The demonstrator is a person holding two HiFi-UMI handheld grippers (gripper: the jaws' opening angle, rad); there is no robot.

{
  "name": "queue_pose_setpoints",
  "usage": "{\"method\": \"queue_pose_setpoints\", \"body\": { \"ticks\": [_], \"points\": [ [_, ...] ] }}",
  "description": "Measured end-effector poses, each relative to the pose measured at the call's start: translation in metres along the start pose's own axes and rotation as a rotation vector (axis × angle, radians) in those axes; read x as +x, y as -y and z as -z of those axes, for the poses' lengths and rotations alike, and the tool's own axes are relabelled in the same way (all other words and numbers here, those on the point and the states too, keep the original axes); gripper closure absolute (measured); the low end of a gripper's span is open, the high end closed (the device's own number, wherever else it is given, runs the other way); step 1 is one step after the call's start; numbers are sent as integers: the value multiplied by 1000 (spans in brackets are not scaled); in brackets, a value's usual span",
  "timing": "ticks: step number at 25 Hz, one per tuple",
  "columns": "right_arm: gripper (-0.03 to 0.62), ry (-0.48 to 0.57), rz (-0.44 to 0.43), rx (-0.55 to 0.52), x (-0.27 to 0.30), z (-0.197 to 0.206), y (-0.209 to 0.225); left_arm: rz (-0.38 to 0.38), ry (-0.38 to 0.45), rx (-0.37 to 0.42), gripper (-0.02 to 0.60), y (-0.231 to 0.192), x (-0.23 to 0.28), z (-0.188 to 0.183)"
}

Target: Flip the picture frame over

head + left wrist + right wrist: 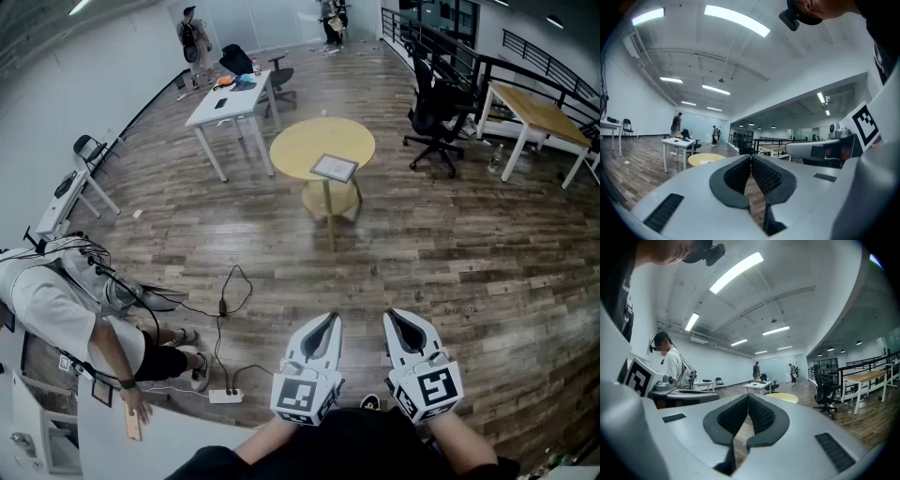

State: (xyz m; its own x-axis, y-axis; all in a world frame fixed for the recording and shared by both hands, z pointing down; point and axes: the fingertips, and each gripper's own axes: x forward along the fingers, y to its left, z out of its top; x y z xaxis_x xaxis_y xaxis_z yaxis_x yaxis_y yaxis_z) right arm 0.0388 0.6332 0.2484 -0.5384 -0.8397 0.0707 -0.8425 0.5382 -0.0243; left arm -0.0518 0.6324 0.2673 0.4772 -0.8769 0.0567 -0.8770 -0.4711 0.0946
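Picture frame (335, 168) lies flat on the round yellow table (298, 145), toward its near edge, well apart from the left gripper (324, 324) and right gripper (397, 321). Both have their jaws pressed together and empty, so I'd get to the table first, then open the 2 and grab opposite frame edges.

Head view: high, steeply down, far from counter (300, 150).
Left gripper view: level, along left tongs (751, 159).
Right gripper view: level, along right tongs (748, 398).
Shared: counter ahead.

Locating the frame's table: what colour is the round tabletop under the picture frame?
Yellow round table, best in the head view.
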Motion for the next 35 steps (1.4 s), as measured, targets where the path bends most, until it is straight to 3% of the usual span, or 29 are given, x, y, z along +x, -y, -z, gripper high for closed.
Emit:
{"method": "queue_pose_setpoints", "body": {
  "ticks": [12, 20, 23, 26, 35],
  "points": [
    [576, 1, 4, -4, 17, 5, -21, -21, -10, -9, 552, -32, -14, 8],
    [576, -7, 33, 6, 51, 10, -32, -70, -22, -42, 552, -92, -24, 17],
    [576, -8, 47, -18, 63, 10, -33, -74, -16, -21, 552, -111, -22, 21],
    [576, -17, 46, -34, 75, 10, -21, -99, -23, -59, 552, -122, -8, 21],
    [576, 7, 16, -31, 136, 14, 62, -104, -62, -27, 552, -126, 88, 25]
  ]
}}
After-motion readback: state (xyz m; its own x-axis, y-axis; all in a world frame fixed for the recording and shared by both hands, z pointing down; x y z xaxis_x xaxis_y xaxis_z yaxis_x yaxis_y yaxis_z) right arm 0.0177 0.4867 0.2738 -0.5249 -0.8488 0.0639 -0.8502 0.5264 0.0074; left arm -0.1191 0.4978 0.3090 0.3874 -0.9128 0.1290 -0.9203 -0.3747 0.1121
